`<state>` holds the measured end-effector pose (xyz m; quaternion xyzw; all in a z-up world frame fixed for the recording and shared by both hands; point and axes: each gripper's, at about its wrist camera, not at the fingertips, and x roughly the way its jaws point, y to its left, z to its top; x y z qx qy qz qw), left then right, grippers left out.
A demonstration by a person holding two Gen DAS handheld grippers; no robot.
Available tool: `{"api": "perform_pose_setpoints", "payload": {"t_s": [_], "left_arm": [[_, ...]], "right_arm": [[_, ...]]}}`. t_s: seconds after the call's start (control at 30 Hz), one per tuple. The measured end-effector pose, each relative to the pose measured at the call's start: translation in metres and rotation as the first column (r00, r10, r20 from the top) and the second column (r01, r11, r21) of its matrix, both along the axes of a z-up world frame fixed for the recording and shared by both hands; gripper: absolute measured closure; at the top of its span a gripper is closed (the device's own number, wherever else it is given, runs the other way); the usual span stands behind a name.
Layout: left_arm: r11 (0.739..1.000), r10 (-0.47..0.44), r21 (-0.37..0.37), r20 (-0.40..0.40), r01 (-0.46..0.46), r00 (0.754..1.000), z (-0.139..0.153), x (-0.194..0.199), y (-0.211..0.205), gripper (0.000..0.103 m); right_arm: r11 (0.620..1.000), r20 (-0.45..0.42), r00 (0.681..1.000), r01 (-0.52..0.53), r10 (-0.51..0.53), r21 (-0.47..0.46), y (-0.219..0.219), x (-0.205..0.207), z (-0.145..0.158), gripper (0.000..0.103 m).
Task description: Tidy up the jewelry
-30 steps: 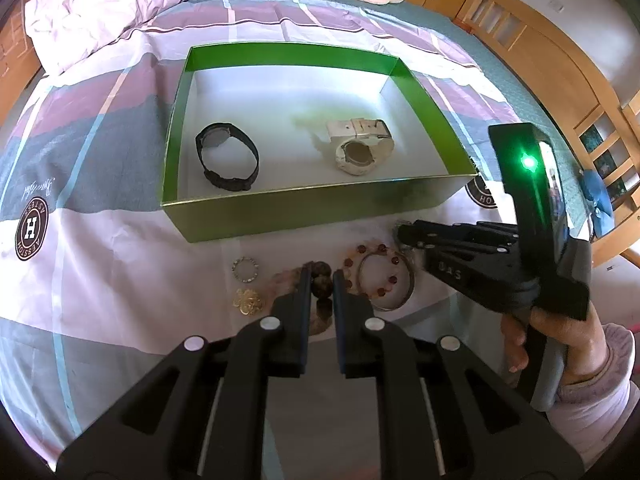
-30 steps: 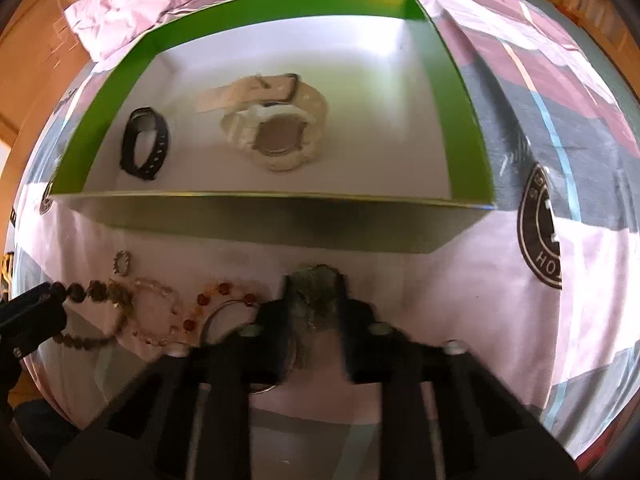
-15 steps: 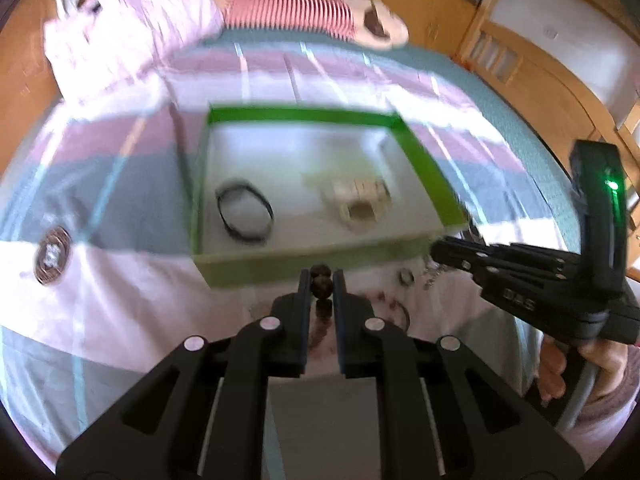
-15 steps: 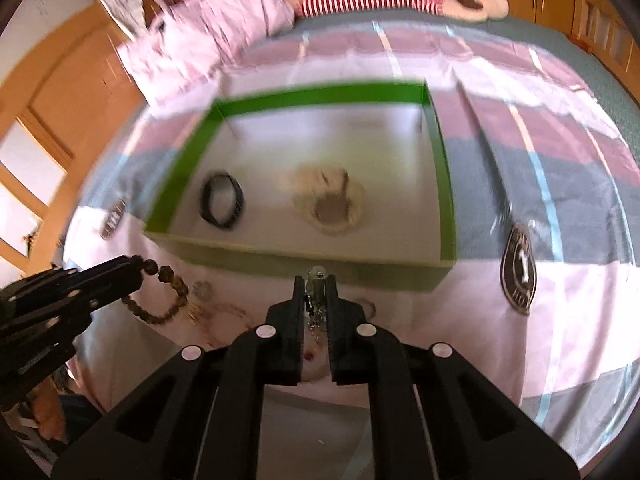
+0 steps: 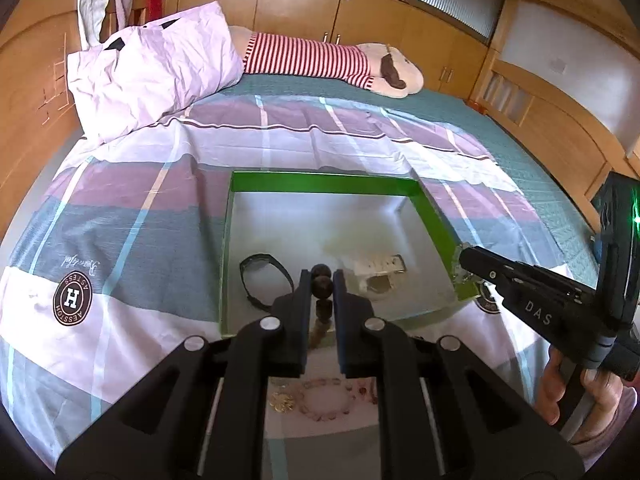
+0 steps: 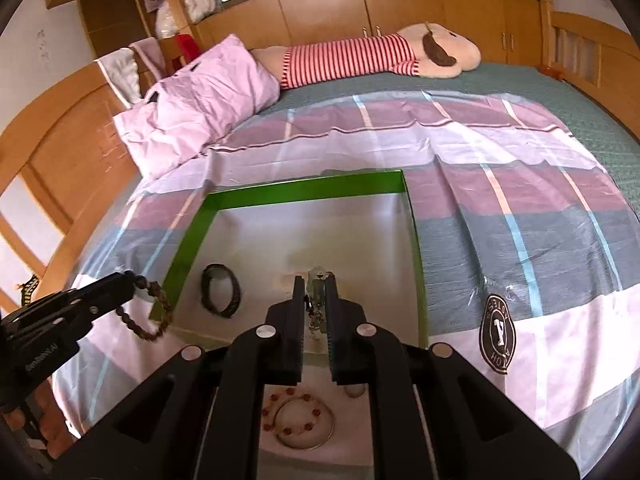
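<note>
A green box (image 5: 326,183) with a white floor lies on the bed; it holds a black band (image 5: 264,280) and a cream watch (image 5: 378,276). My left gripper (image 5: 321,282) is shut on a dark bead bracelet (image 5: 322,286), lifted above the box's near wall; the bracelet hangs from it in the right wrist view (image 6: 144,316). My right gripper (image 6: 314,292) is shut on a small silvery chain piece (image 6: 316,300), raised over the box's near right part (image 6: 416,240); it also shows in the left wrist view (image 5: 464,266).
On the sheet in front of the box lie a pink bead bracelet (image 5: 326,398), a gold flower piece (image 5: 282,400), a red bead bracelet with a metal bangle (image 6: 306,424) and a small ring (image 6: 354,390). A pink pillow (image 5: 148,76) and a striped plush toy (image 5: 320,58) lie at the far end.
Both grippers rose from the sheet with their pieces, the left with the dark bead bracelet and the right with the chain piece, and now hover over the box's near edge.
</note>
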<state>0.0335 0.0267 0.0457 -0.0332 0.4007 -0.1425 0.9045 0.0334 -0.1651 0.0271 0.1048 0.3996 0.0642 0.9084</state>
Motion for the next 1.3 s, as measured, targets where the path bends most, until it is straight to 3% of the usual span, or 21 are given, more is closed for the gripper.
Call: {"api": "perform_pose_setpoints", "payload": {"t_s": [0.43,0.5,0.57,0.73,0.87,1.03,1.17,1.3], "left_arm": [[0.998,0.063,0.006,-0.114,-0.062,0.991,-0.039,0.040,0.007,0.091],[0.998,0.065,-0.009,-0.118,-0.066,0.991,-0.038,0.039,0.009,0.086],[0.998,0.057,-0.028,-0.125,-0.061,0.990,-0.037,0.037,0.010,0.082],[1.000,-0.009,-0.023,-0.124,0.006,0.992,-0.031,0.018,0.001,0.081],[0.999,-0.029,0.015,-0.122,0.032,0.992,-0.032,0.002,-0.009,0.069],[0.997,-0.012,0.069,-0.189,0.025,0.982,-0.049,0.000,-0.013,0.067],[0.997,0.022,0.072,-0.304,0.000,0.952,-0.072,0.002,-0.006,0.067],[0.994,0.031,0.108,-0.342,0.007,0.939,-0.083,-0.002,-0.002,0.062]], "right_arm": [[0.999,-0.134,0.990,0.038,-0.043,-0.033,0.004,0.029,-0.044,0.093],[0.999,-0.136,0.990,0.041,-0.045,-0.029,0.004,0.028,-0.044,0.083],[0.999,-0.129,0.990,0.052,-0.052,-0.002,0.000,0.025,-0.041,0.066],[0.999,-0.132,0.991,0.009,-0.004,0.034,0.000,0.012,-0.029,0.066],[0.998,-0.171,0.984,-0.052,0.054,0.020,0.010,-0.003,-0.028,0.066],[0.994,-0.266,0.958,-0.110,0.111,0.017,0.018,-0.009,-0.049,0.066],[0.987,-0.315,0.942,-0.147,0.118,-0.070,0.027,-0.009,-0.070,0.066],[0.984,-0.366,0.921,-0.165,0.129,-0.068,0.033,-0.005,-0.088,0.066]]}}
